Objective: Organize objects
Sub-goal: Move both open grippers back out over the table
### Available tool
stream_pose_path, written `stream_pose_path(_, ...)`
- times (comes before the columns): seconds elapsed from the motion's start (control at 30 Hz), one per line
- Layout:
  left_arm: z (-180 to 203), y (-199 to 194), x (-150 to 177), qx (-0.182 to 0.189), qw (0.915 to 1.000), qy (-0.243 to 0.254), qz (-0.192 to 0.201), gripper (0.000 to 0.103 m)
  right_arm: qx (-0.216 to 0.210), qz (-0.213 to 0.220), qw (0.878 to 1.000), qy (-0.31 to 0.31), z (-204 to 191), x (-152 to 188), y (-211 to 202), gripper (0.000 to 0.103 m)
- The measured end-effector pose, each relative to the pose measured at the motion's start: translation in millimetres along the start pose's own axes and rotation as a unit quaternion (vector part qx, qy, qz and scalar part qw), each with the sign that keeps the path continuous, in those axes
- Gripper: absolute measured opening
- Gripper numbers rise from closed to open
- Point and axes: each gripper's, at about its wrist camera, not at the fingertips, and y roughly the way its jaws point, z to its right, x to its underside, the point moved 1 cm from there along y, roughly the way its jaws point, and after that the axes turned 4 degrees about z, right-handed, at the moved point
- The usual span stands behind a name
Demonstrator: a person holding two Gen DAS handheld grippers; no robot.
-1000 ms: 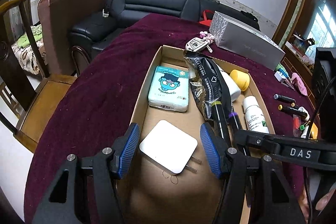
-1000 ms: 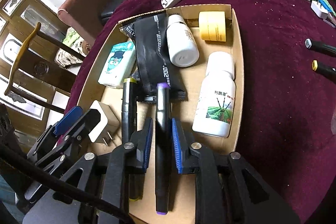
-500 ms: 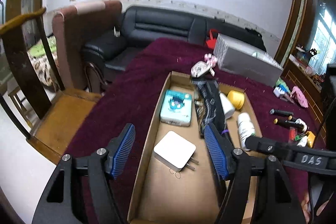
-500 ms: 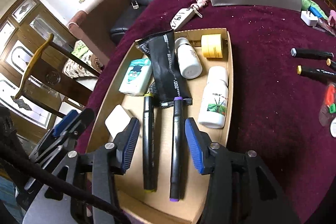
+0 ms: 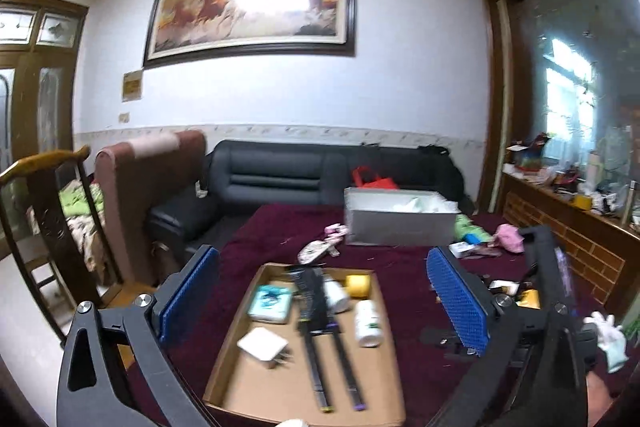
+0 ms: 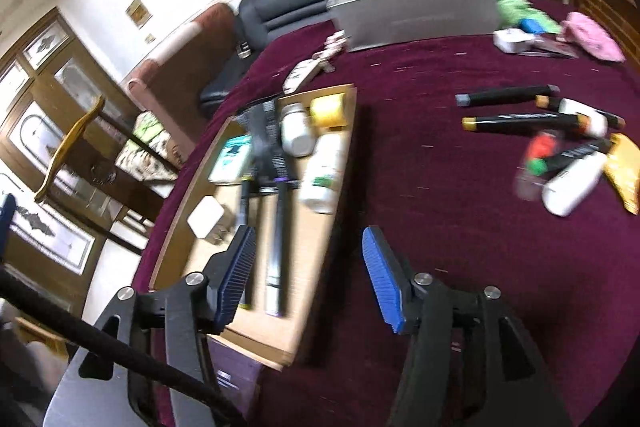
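A cardboard tray [image 5: 240, 371] lies on the dark red tablecloth. In it are a white charger [image 5: 262, 345], a tissue pack [image 5: 270, 303], a black pouch [image 5: 310, 291], white bottles [image 5: 368, 323], a yellow jar [image 5: 358, 285] and two black markers [image 5: 316, 367]. My left gripper [image 5: 320, 259] hovers high above the tray. Its jaws are opening wide and nothing is between them. My right gripper [image 6: 309, 233] hangs over the tray's [image 6: 316, 267] right edge. Its jaws are also opening and empty. The purple-capped marker [image 6: 278, 239] lies free beside its left finger.
Loose markers [image 6: 506, 95], a white tube [image 6: 574, 183] and small packets lie on the cloth to the right. A grey box [image 6: 416, 13] and a key fob [image 6: 302, 73] sit beyond the tray. A black sofa [image 5: 280, 179] and wooden chairs [image 5: 60, 211] stand past the table's far and left edges.
Both grippers rose and drew back from the tray. The right one let go of the purple-capped marker, which now lies in the tray. The left one spread wider and left the charger.
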Motion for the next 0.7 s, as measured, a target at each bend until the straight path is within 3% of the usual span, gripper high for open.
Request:
stream_pose_path(0.13,43.5,5.5,6.1,0.017,0.9991,0.025,-0.029,0.102,0.028,0.015,0.999,0.014,36.7,5.7,-24.0,0.056)
stream_pose_path(0.27,86.4,22.1,27.5,0.039,0.9948,0.030,-0.089,0.101,0.058,0.028,0.998,0.021,70.3,13.5,-43.8,0.058)
stream_pose_path(0.47,148.3,57.9,82.6,0.033,0.9774,0.052,-0.202,0.101,0.127,0.039,0.991,0.030,124.9,24.2,-65.5,0.061)
stream_pose_path(0.7,189.3,77.6,117.4,0.020,0.9664,0.084,-0.242,0.101,0.173,0.046,0.982,0.061,176.9,33.4,-83.3,0.060)
